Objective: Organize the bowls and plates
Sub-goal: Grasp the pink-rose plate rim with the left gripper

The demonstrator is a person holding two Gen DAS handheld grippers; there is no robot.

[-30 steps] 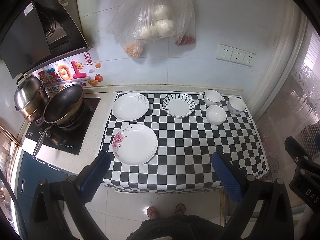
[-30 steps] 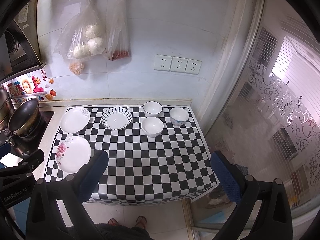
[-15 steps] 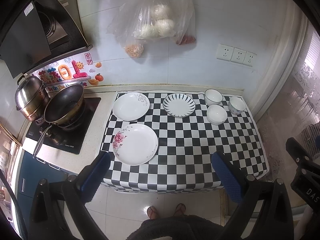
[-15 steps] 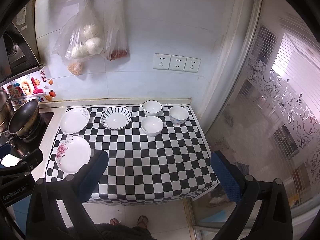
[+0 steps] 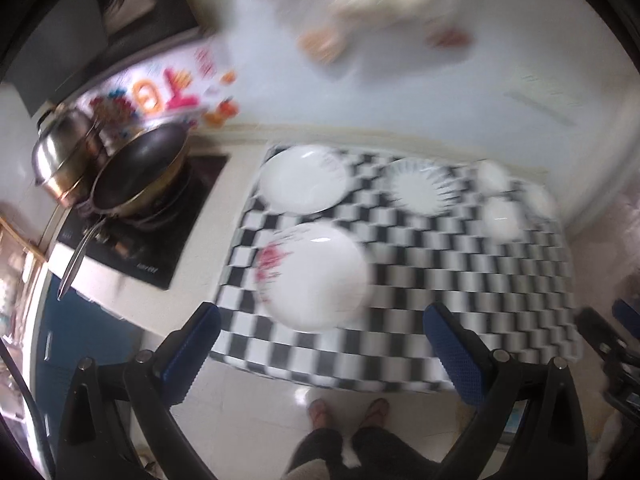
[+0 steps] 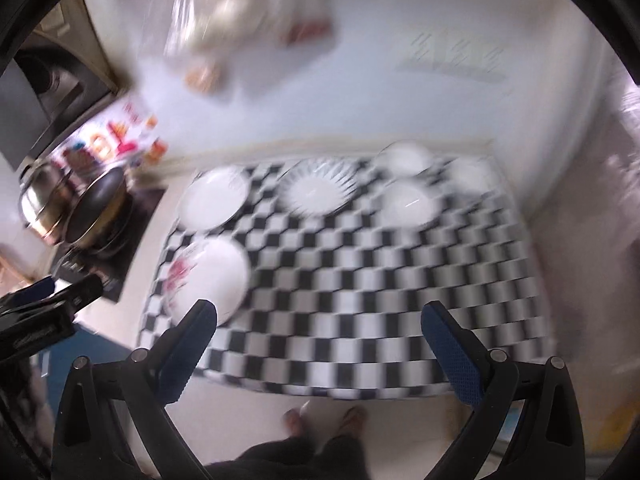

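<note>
Kitchen counter draped in a black-and-white checkered cloth (image 5: 460, 280), seen blurred from above and before its front edge.

Left wrist view: the left gripper (image 5: 320, 344) hangs released, its blue-padded jaws spread wide with nothing between them. Just ahead of it lies a white ceramic plate with a pink flower print (image 5: 314, 276). Farther ahead sits a plain white plate (image 5: 302, 179), and ahead to the right a white plate with dark radiating stripes (image 5: 425, 187). Three small white bowls (image 5: 502, 216) cluster far ahead on the right. A dark wok (image 5: 138, 170) rests on a hob ahead to the left.

Right wrist view: the right gripper (image 6: 320, 342) is likewise spread and empty. The flowered plate (image 6: 210, 276) lies ahead to its left; the bowls (image 6: 408, 204) sit ahead, slightly right.

These dishes look stiff, glazed, slippery and breakable; a pinch across the rim seems the likeliest hold, with gentle stacking.
</note>
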